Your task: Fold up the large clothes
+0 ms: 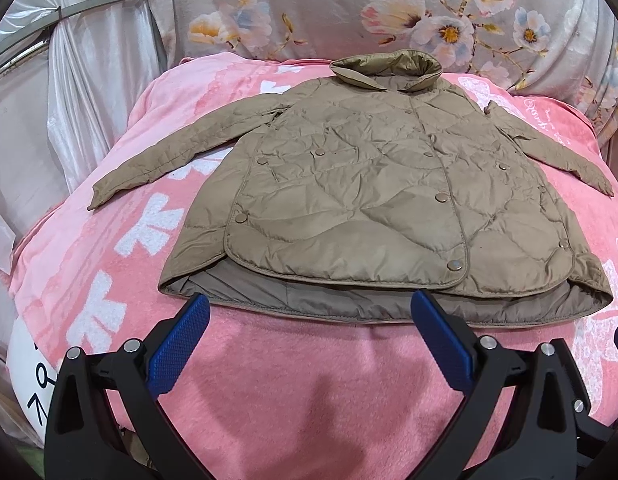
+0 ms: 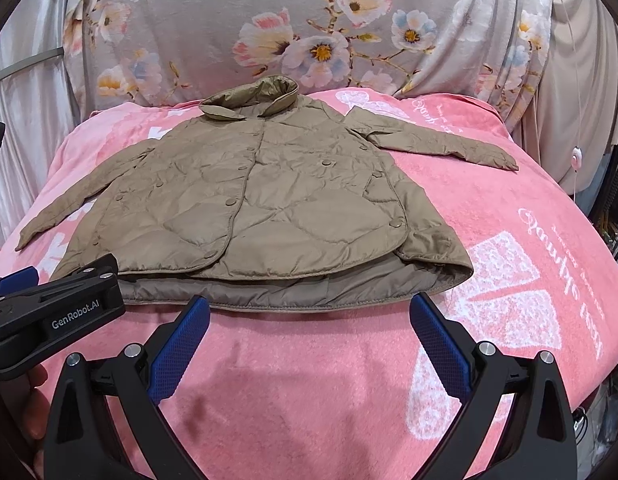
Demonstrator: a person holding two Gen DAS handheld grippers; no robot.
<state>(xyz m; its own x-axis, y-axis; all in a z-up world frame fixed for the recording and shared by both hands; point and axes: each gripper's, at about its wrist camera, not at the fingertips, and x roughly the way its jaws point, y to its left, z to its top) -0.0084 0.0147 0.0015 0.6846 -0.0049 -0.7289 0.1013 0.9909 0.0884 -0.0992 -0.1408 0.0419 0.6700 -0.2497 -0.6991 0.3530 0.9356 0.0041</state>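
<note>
Lying flat and front-up on the pink blanket [image 1: 269,360], the tan quilted jacket [image 1: 369,184] is spreading both sleeves out — collar at 12 o'clock, hem just ahead of both claws. The left claw [image 1: 309,312] is gaping wide and holding nothing; the right claw [image 2: 309,312] is doing likewise — both hovering beside the hem.

Two wrist fisheye views, each low and near behind its hand-held gripper, left [image 1: 309,308] and right [image 2: 309,308], facing 12 o'clock over the pink blanket [image 1: 289,380], sharing the tan jacket [image 1: 369,200] and floral cloth [image 1: 309,8] behind.
</note>
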